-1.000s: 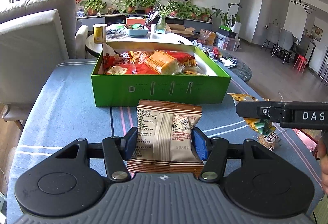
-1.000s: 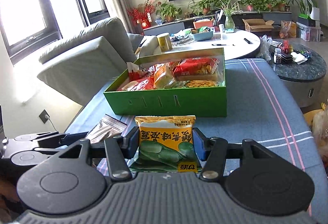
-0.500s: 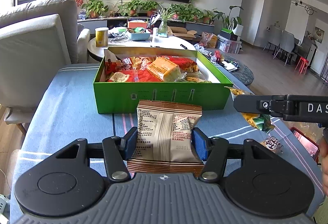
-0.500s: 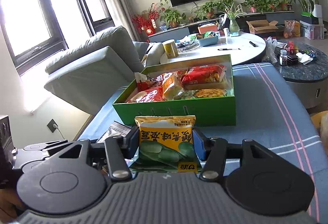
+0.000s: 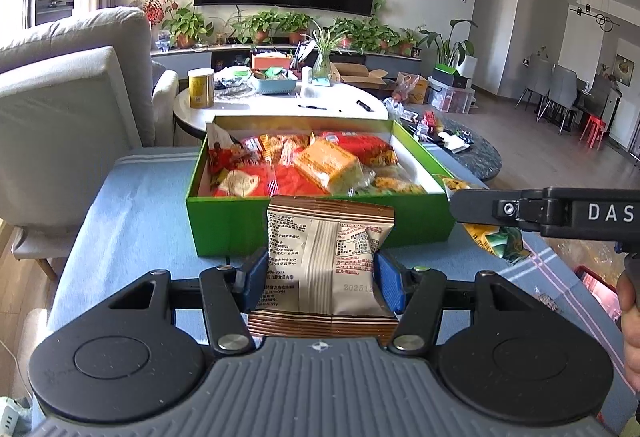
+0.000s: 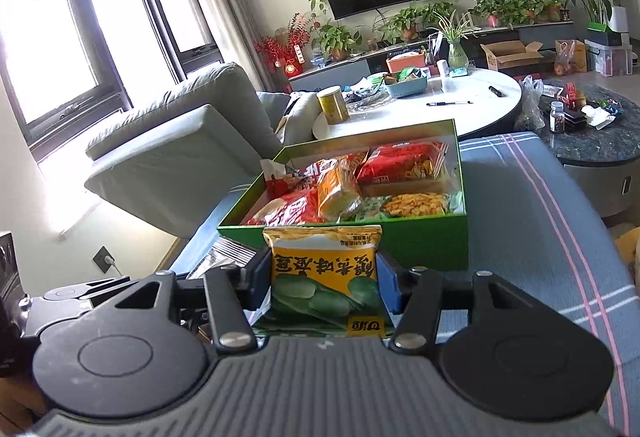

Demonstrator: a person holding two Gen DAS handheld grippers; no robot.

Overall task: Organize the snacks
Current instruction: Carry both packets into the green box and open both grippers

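Observation:
My left gripper (image 5: 320, 279) is shut on a brown and beige snack packet (image 5: 326, 265), held above the blue striped cloth just short of the green box (image 5: 228, 225). The box holds several red, orange and yellow snack bags. My right gripper (image 6: 322, 283) is shut on a yellow and green snack packet (image 6: 324, 277), held before the box's front wall (image 6: 424, 241). The right gripper's side (image 5: 560, 213) and its packet (image 5: 496, 241) show at the right of the left wrist view. The left gripper's side (image 6: 64, 301) shows at the lower left of the right wrist view.
A grey sofa (image 5: 60, 109) stands left of the cloth-covered table (image 5: 128, 197). A white round table (image 6: 480, 109) with a yellow can (image 6: 332, 103) and a blue basket lies behind the box. A dark round table (image 6: 600, 141) is at the back right. More packets (image 5: 592, 265) lie at the right.
Both grippers have risen and moved closer to the green box, each keeping its packet. More of the box's inside shows now.

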